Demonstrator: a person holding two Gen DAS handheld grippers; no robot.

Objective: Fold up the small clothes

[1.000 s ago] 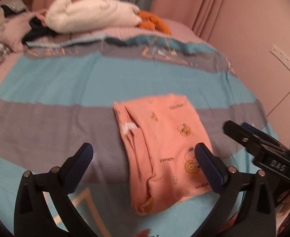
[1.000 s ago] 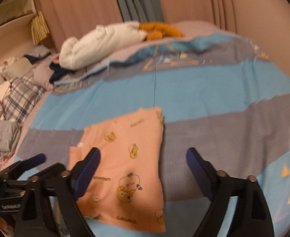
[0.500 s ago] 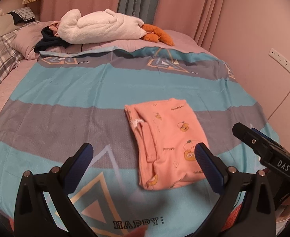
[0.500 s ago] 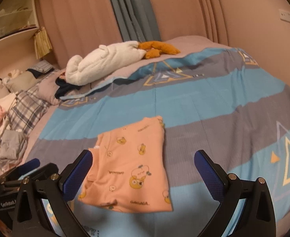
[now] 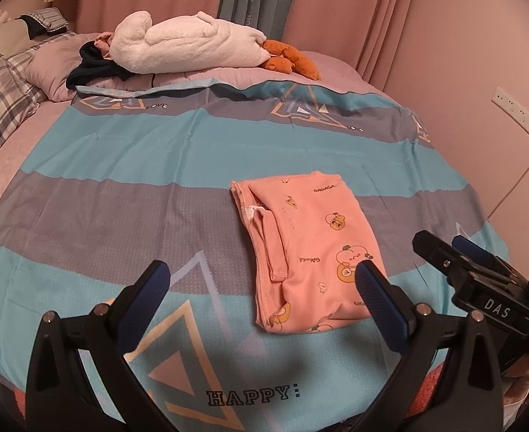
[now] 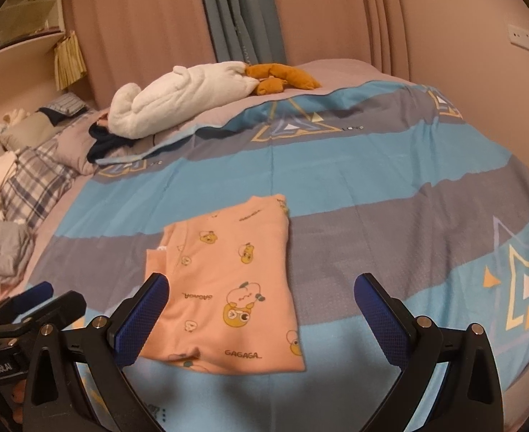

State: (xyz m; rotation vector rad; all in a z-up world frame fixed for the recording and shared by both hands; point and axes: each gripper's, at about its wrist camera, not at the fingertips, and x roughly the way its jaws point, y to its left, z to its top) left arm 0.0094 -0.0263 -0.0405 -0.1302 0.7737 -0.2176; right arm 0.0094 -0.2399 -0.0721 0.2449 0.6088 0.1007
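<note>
A small pink garment with cartoon prints (image 5: 307, 248) lies folded flat on the striped bedspread; it also shows in the right wrist view (image 6: 228, 284). My left gripper (image 5: 260, 288) is open and empty, held back above the bed's near edge, just short of the garment. My right gripper (image 6: 260, 302) is open and empty, likewise back from the garment's near edge. The right gripper shows at the right of the left wrist view (image 5: 480, 284). The left gripper shows at the lower left of the right wrist view (image 6: 30, 309).
A rolled white blanket (image 5: 188, 48) and an orange plush toy (image 5: 289, 59) lie at the head of the bed. Plaid pillows and loose clothes (image 6: 23, 194) pile up on the left. A pink wall with a power strip (image 5: 520, 117) stands on the right.
Both grippers have pulled back and up from the garment, so it looks smaller and more of the bed shows. The garment lies still; both grippers stayed open.
</note>
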